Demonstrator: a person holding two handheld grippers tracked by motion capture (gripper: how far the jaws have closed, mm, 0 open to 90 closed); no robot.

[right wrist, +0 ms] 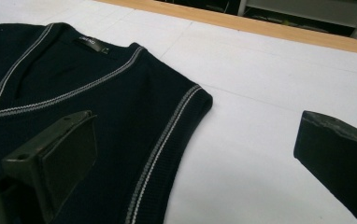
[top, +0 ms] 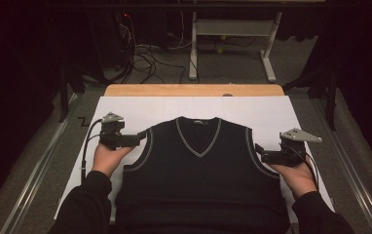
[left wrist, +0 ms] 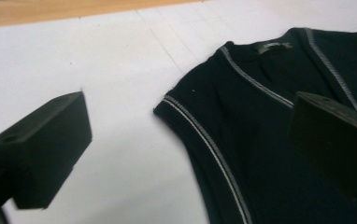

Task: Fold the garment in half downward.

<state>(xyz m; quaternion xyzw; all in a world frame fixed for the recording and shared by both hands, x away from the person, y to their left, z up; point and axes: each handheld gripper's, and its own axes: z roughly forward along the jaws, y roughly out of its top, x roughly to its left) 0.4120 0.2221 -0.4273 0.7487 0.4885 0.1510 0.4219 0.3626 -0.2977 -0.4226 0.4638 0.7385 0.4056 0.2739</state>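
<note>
Black vest [top: 198, 175] between open claws

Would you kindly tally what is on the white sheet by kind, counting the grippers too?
Dark sleeveless V-neck sweater: 1
Handheld grippers, left gripper and right gripper, both open: 2
Total: 3

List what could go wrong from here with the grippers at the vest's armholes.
1. Both the left gripper and right gripper are open beside the dark vest; closing too shallowly may catch only the striped armhole trim, which could slip out.
2. The vest lies flat on the white sheet; a low pinch might grab the sheet too.
3. Uneven pulls could skew the garment.
</note>
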